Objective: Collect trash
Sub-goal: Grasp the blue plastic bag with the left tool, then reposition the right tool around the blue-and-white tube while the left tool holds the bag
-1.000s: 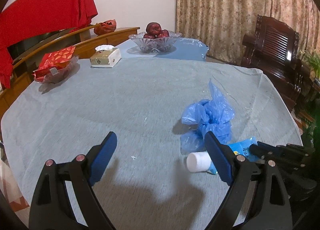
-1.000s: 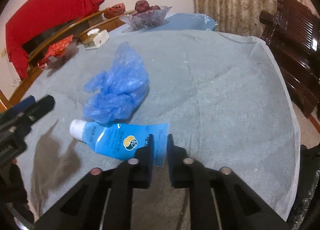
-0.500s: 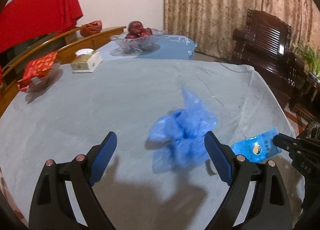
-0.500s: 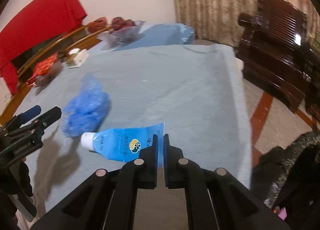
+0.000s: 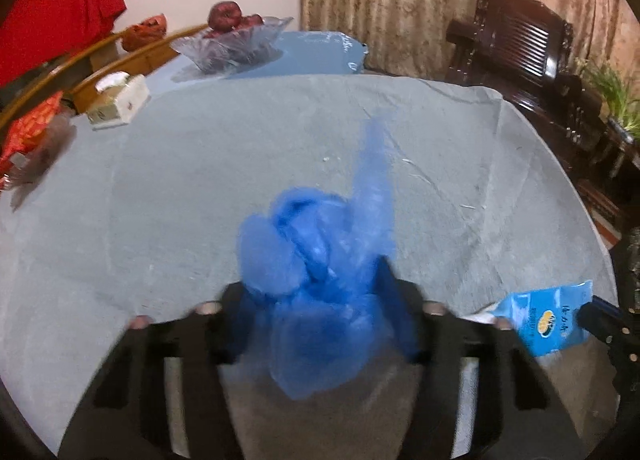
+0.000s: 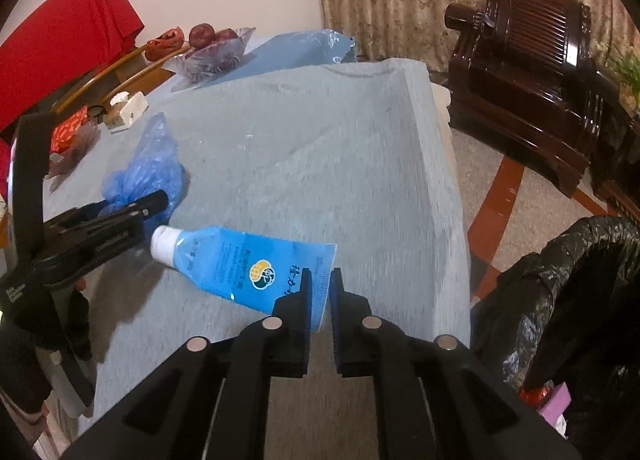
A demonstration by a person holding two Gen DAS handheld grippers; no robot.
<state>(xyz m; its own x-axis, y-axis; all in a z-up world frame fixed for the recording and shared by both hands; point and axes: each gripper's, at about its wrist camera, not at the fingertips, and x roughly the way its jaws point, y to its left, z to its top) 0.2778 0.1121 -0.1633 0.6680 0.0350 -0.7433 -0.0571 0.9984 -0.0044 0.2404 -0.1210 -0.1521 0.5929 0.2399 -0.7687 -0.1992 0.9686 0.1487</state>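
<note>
Left claw (image 5: 316,300) closing around blue bag (image 5: 320,260), right claw (image 6: 320,286) pinching blue tube (image 6: 240,264), black-lined bin (image 6: 560,300) only in right view.

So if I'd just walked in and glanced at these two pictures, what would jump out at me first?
Probably the crumpled blue plastic bag, bunched between the left gripper's closing fingers in the middle of the grey tablecloth. Next, the bright blue tube with a white cap, pinched by its flat end in the right gripper, near the table's edge beside a black-lined bin.
</note>
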